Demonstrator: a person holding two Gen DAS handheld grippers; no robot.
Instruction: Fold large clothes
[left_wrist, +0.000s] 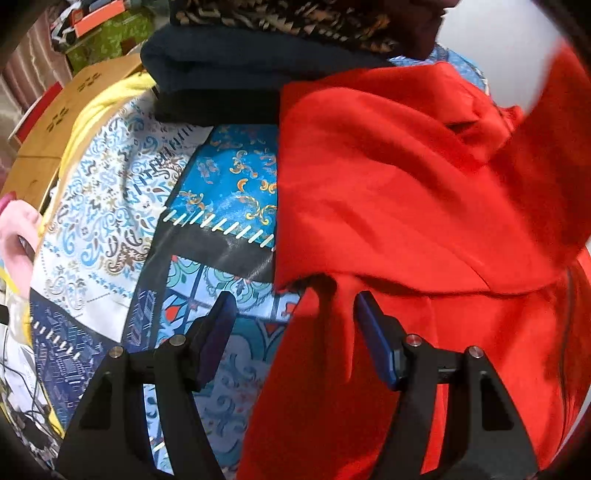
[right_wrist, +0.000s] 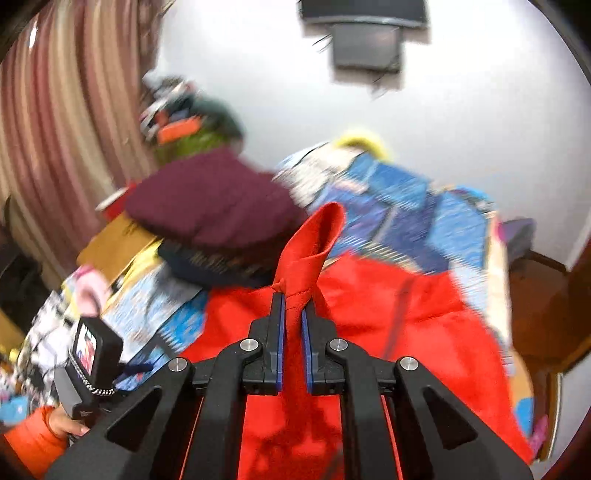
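Your right gripper (right_wrist: 293, 314) was clenched on a corner of the red garment (left_wrist: 388, 192); your left gripper (left_wrist: 295, 325) hung spread just above its near edge.

The garment (left_wrist: 406, 206) lies on the quilt (left_wrist: 229, 184), with folded clothes (left_wrist: 221, 70) stacked behind it.

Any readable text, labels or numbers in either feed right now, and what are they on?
None can be read.
Cardboard box: dark printed marks, symbols rather than letters, not readable.
Small screen on the left gripper's camera: coloured image, too blurred to read.
Orange box: no legible print.
Red garment, pinched by the right gripper: no tag or label showing.
Patterned cover: ornament only.
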